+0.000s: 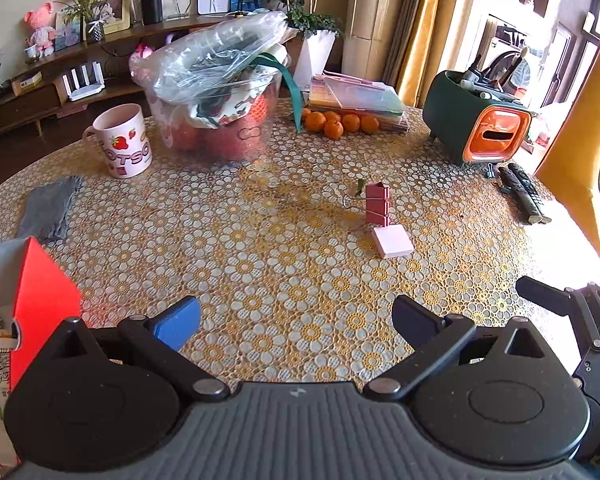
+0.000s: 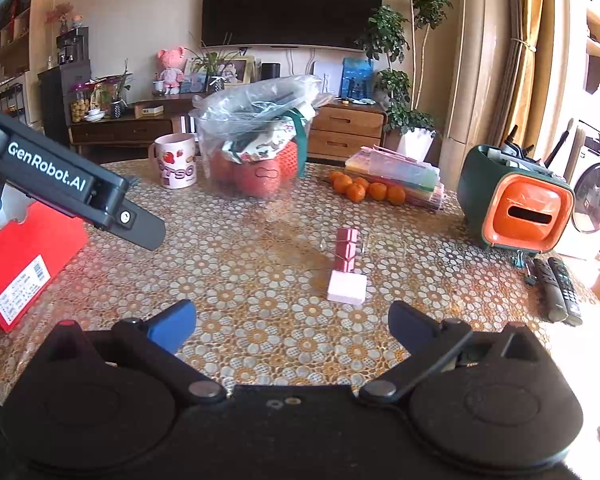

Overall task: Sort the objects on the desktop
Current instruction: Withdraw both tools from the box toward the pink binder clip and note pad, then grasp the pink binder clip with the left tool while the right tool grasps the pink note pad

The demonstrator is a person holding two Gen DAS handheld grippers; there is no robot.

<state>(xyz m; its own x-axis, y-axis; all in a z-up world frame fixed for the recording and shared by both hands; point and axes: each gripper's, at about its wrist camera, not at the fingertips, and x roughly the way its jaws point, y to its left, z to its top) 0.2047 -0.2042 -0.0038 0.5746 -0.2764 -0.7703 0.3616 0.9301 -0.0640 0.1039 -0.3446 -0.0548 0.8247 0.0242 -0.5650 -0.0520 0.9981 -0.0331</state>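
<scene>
A red binder clip (image 1: pixel 377 204) (image 2: pixel 347 250) stands on the flowered tablecloth near the table's middle. A pink sticky-note pad (image 1: pixel 393 241) (image 2: pixel 348 288) lies flat just in front of it. A green and orange desk organiser (image 1: pixel 480 128) (image 2: pixel 514 204) holding pens stands at the right. My left gripper (image 1: pixel 296 318) is open with nothing between its fingers, well short of the pad. My right gripper (image 2: pixel 290 326) is also open and empty, a little short of the pad. The left gripper's body (image 2: pixel 60 184) shows at the left of the right wrist view.
A strawberry mug (image 1: pixel 120 140), a bag-covered clear bowl (image 1: pixel 216 92), several oranges (image 1: pixel 340 122) and stacked coloured folders (image 1: pixel 360 100) fill the back. Two remotes (image 1: pixel 522 192) and a small clip (image 1: pixel 490 170) lie at the right. A red box (image 2: pixel 24 260) and grey cloth (image 1: pixel 50 208) sit left.
</scene>
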